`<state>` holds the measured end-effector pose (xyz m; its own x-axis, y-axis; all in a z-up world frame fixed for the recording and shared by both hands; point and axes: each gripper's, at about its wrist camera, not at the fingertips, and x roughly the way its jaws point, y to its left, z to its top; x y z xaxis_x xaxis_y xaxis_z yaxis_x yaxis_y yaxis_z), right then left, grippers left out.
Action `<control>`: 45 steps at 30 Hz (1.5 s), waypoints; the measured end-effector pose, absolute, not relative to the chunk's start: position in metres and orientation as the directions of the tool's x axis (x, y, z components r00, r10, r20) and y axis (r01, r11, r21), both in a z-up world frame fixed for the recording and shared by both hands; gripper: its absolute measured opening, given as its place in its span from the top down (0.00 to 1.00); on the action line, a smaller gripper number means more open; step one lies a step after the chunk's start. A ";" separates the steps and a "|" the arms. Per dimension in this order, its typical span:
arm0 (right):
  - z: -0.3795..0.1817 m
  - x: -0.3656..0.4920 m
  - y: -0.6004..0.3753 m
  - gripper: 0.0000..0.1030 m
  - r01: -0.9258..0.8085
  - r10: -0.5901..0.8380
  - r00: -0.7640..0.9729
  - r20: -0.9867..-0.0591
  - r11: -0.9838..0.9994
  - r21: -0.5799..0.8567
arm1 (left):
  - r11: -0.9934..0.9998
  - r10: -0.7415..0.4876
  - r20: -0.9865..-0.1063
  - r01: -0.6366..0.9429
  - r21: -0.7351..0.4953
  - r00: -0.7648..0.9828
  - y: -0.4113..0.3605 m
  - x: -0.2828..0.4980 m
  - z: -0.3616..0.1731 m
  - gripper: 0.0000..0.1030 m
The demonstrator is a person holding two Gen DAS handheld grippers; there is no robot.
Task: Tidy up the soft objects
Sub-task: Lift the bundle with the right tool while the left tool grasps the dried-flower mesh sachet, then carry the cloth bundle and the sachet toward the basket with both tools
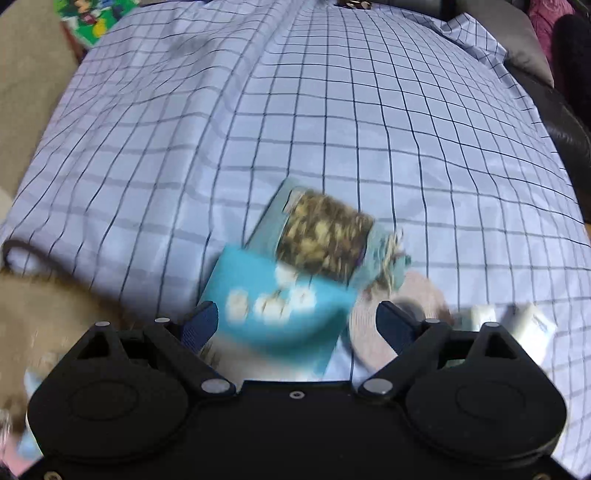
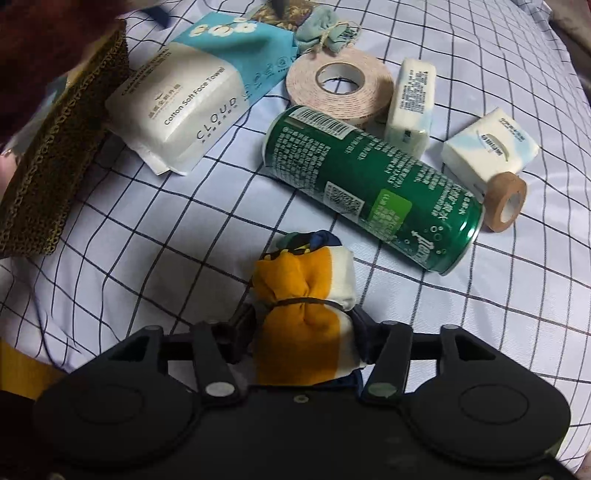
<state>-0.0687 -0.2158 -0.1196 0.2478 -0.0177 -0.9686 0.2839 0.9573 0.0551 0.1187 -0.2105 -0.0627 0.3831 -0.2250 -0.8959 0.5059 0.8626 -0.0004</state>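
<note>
Green can [image 2: 373, 190] and tape rolls [image 2: 339, 90] crowd the checked sheet [image 2: 147, 236] ahead; left is bare

A knotted orange-and-white cloth bundle [image 2: 308, 314], tied with a dark band, lies on the checked sheet. Further off, a blue-and-white face-towel pack [image 2: 192, 99] lies flat beside a small pale-green tied pouch [image 2: 325, 35].

Glossy green metal can [image 2: 373, 192], soft tied cloth bundle [image 2: 306, 317], matt checked cotton sheet [image 2: 147, 258], corrugated cardboard box [image 2: 55, 155]
</note>
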 end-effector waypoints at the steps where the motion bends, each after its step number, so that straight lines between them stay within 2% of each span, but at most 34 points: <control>1: -0.120 -0.069 -0.215 0.43 0.281 -0.017 0.249 -0.968 0.958 0.056 | 0.861 -0.220 -0.895 0.509 0.009 0.388 -0.217 0.124 -0.066 0.12; 5: -0.121 -0.068 -0.211 0.41 0.259 -0.026 0.248 -0.968 0.965 0.040 | 0.853 -0.207 -0.890 0.520 0.039 0.406 -0.238 0.144 -0.076 0.12; 12: -0.123 -0.066 -0.215 0.33 0.258 0.004 0.240 -0.971 0.964 0.068 | 0.846 -0.238 -0.897 0.534 -0.004 0.371 -0.259 0.162 -0.092 0.12; 14: -0.123 -0.066 -0.213 0.32 0.250 0.001 0.240 -0.971 0.966 0.062 | 0.843 -0.235 -0.903 0.538 -0.005 0.361 -0.263 0.164 -0.097 0.07; 17: -0.124 -0.065 -0.211 0.31 0.246 -0.005 0.238 -0.971 0.968 0.055 | 0.841 -0.231 -0.901 0.541 0.006 0.368 -0.267 0.164 -0.103 0.04; 22: -0.125 -0.064 -0.214 0.30 0.255 0.007 0.235 -0.972 0.965 0.069 | 0.831 -0.212 -0.914 0.556 0.018 0.347 -0.269 0.163 -0.116 0.05; 25: -0.125 -0.063 -0.214 0.30 0.255 0.006 0.233 -0.972 0.964 0.068 | 0.829 -0.203 -0.913 0.559 0.033 0.355 -0.268 0.163 -0.121 0.11; 29: -0.125 -0.063 -0.214 0.30 0.255 0.007 0.230 -0.973 0.965 0.067 | 0.825 -0.203 -0.909 0.563 0.042 0.365 -0.271 0.159 -0.118 0.31; 32: -0.124 -0.062 -0.214 0.33 0.249 0.001 0.228 -0.974 0.967 0.059 | 0.827 -0.209 -0.907 0.562 0.036 0.365 -0.271 0.155 -0.108 0.36; 34: -0.123 -0.062 -0.213 0.43 0.244 -0.008 0.235 -0.972 0.969 0.050 | 0.837 -0.209 -0.907 0.546 0.026 0.364 -0.270 0.152 -0.102 0.37; 35: -0.121 -0.062 -0.214 0.54 0.240 -0.011 0.237 -0.971 0.970 0.048 | 0.844 -0.210 -0.908 0.537 0.019 0.363 -0.270 0.150 -0.098 0.37; 36: -0.120 -0.062 -0.215 0.60 0.240 -0.009 0.239 -0.971 0.970 0.050 | 0.848 -0.210 -0.908 0.530 0.016 0.362 -0.268 0.148 -0.094 0.37; 45: -0.110 -0.064 -0.231 0.61 0.293 0.051 0.232 -0.971 0.948 0.120 | 0.854 -0.227 -0.889 0.520 0.014 0.397 -0.234 0.102 -0.032 0.37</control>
